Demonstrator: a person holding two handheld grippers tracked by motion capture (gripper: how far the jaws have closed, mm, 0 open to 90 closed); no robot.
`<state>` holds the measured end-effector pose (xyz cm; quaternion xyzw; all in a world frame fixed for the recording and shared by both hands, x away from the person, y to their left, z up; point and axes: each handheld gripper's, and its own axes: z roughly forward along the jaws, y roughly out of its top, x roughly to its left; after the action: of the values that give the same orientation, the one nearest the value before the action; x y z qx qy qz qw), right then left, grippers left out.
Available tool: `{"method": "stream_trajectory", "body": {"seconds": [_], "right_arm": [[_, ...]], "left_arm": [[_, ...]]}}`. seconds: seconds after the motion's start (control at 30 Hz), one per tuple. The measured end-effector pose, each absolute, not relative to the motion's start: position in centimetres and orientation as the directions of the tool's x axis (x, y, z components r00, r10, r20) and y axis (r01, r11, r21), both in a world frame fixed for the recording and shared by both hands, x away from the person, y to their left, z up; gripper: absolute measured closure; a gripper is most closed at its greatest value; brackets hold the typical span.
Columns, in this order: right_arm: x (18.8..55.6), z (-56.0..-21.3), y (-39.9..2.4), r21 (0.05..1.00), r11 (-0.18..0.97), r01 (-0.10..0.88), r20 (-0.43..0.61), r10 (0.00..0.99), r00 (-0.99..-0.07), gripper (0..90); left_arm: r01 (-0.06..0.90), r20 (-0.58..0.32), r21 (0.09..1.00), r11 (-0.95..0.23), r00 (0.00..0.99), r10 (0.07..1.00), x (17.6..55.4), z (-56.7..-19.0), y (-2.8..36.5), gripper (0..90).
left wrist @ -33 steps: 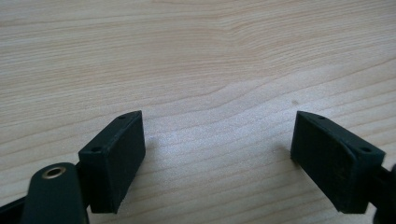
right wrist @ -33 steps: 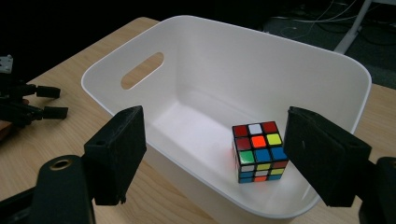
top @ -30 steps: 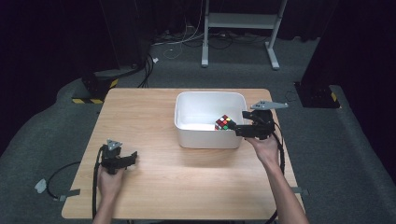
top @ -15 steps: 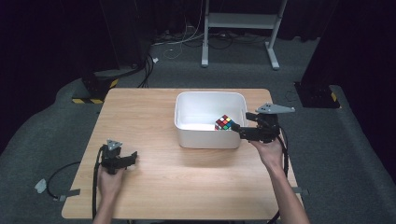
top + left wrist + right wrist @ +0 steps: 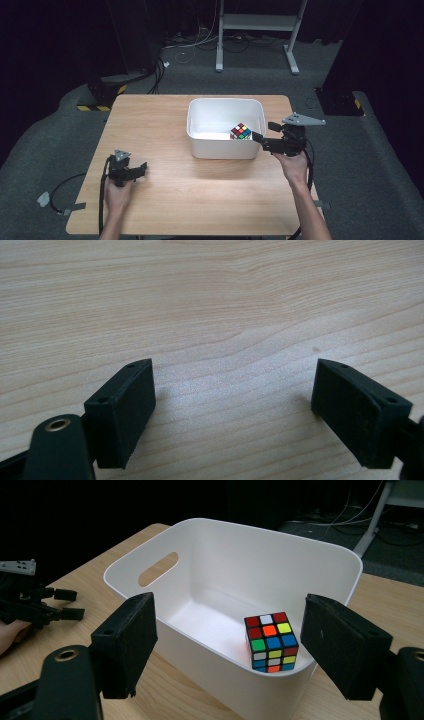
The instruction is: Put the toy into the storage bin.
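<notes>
While the cube rests in the white bin on the bench, near corner, the right tongs gape empty, withdrawn since earlier, jaws narrowing slightly. Left tongs sit open, empty.

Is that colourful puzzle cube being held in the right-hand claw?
No, the cube sits on the floor of the white bin, and the right gripper stands outside its wall with nothing between its jaws.
</notes>
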<state>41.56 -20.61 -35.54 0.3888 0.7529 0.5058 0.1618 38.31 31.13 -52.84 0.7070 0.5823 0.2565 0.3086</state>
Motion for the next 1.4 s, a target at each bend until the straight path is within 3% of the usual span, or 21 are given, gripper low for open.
{"method": "stream_trajectory", "body": {"seconds": [1.4], "right_arm": [[37.9,-38.9,-23.2,0.903,0.127,0.410,0.167,0.776,-0.608,23.5]], "left_arm": [[0.665,0.004,0.735,-0.132,0.190,0.982,38.3,-52.8,31.1,17.8]]}}
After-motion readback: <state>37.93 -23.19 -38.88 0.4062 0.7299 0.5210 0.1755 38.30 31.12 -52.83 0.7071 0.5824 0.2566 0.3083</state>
